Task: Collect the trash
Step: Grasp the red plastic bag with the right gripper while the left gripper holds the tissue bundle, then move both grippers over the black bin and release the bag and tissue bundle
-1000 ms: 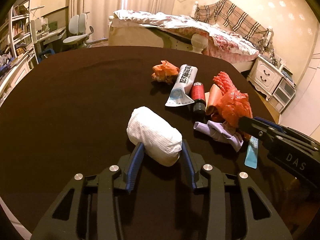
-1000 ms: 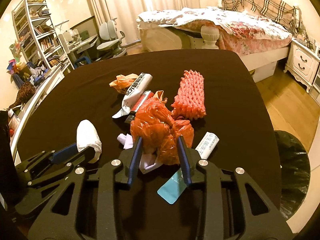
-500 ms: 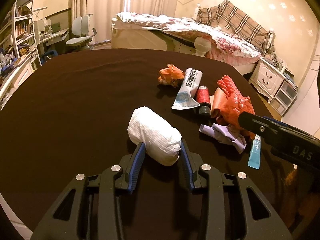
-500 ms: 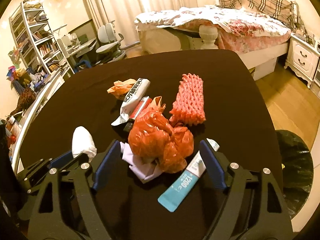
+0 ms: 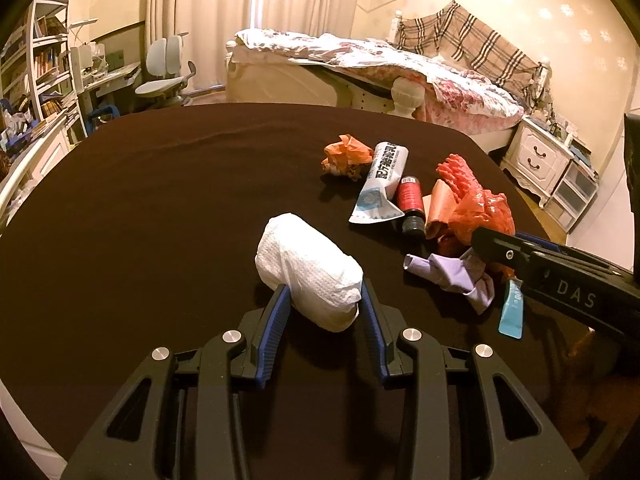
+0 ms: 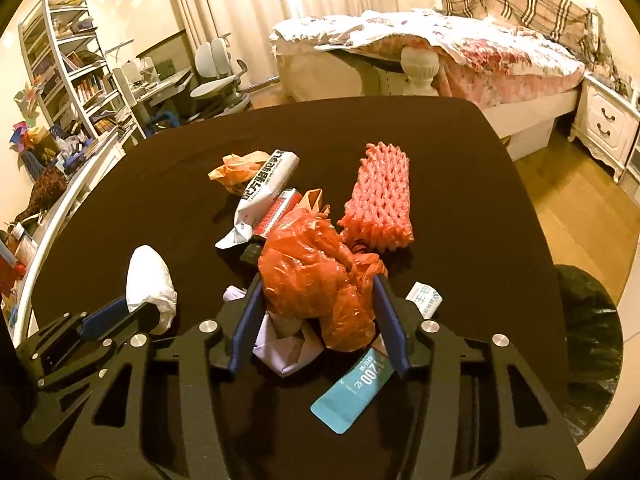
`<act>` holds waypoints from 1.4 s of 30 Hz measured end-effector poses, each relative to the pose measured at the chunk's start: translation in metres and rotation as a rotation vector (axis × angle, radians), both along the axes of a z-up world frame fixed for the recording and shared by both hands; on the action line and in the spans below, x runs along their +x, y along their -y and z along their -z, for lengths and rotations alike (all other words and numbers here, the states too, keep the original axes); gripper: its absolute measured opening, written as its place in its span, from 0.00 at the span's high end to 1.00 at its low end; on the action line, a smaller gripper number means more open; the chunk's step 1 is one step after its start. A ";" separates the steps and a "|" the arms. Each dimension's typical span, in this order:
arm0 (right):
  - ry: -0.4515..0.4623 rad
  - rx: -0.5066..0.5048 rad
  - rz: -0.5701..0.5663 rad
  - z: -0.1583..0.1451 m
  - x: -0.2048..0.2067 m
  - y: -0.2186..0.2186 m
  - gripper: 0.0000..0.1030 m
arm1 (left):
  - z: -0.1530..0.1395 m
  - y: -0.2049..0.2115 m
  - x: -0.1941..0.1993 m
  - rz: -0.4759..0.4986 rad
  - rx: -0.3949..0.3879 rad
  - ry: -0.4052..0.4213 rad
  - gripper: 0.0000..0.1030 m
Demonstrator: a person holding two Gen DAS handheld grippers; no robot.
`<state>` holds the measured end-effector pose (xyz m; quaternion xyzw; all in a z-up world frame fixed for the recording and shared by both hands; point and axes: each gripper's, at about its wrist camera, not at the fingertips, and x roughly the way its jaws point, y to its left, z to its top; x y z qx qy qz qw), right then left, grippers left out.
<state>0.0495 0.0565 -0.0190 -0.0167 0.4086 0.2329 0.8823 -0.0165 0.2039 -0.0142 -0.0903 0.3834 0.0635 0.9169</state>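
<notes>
1. This is a bedroom with a bed [image 5: 360, 64], a bookshelf [image 6: 76, 76] and a big dark table [image 5: 140, 200]. The trash lies on the right half of the table.
2. A black trash bag [image 6: 588, 344] sits open on the floor, just past the right edge of the table. I think that is where the trash goes.
3. The orange plastic bag [image 6: 320, 280] is a crumpled lump near the front edge. The right gripper [image 6: 318, 320] has it between its blue fingers [image 6: 244, 320], and the jaws are closing on it.
4. The pink foam net [image 6: 380, 196] lies just behind the bag, toward the far edge.
5. The white paper wad [image 5: 308, 272] sits near the front, in the middle of the table. The left gripper [image 5: 322, 312] is squeezed on its near end and holds it.
6. A white tube [image 6: 260, 196], a red bottle [image 5: 410, 200], a purple scrap [image 5: 452, 276] and a blue packet [image 6: 352, 392] lie close around the bag.
7. To do this step well, the right jaws should pinch only the orange bag, high up, so the purple scrap and the blue packet under it stay out of the grip. Then both hands can lift straight up before going to the trash bag.
</notes>
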 end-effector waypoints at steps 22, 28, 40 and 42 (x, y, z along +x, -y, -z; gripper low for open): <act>0.098 0.034 0.171 -0.039 -0.035 0.100 0.52 | -0.039 0.063 -0.004 0.127 -0.001 0.100 0.63; 0.110 0.024 0.277 -0.037 -0.040 0.149 0.52 | -0.042 0.099 0.005 0.212 -0.001 0.117 0.63; 0.094 0.013 0.444 -0.021 -0.037 0.228 0.52 | -0.034 0.188 0.031 0.386 0.010 0.128 0.63; 0.092 0.006 0.460 -0.019 -0.035 0.235 0.52 | -0.032 0.200 0.036 0.407 0.014 0.126 0.63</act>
